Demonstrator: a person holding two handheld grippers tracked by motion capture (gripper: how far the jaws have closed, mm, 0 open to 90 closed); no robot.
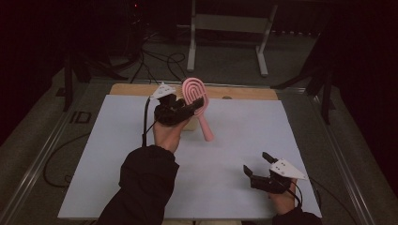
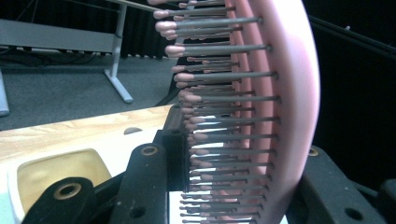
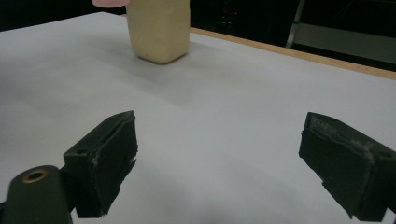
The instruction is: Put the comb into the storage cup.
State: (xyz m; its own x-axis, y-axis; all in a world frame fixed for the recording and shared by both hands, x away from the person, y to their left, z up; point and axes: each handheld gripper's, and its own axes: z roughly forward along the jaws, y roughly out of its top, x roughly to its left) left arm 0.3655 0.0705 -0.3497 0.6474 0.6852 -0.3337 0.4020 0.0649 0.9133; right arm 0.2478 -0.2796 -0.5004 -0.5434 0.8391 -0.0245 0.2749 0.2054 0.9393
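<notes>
Clamped on a pink brush point(image 1: 195, 101), our left gripper point(image 1: 180, 108) holds it up above the white sheet point(image 1: 244, 140); its 2 jaws pinch the head across the bristles point(image 2: 224, 121), handle slanting down to the right. We keep our right gripper point(image 1: 259, 165) low near the sheet's near right corner, jaws wide apart. We see a cream tub point(image 3: 159, 30) resting on the sheet under the brush.

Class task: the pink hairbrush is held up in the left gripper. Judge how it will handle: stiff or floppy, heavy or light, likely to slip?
The pink hairbrush probably stays stiff: its handle juts out unsupported without sagging. It looks light, since its head is open loops. The left gripper clamps across the thin bristles, which may flex, so the brush could twist or slip.
</notes>
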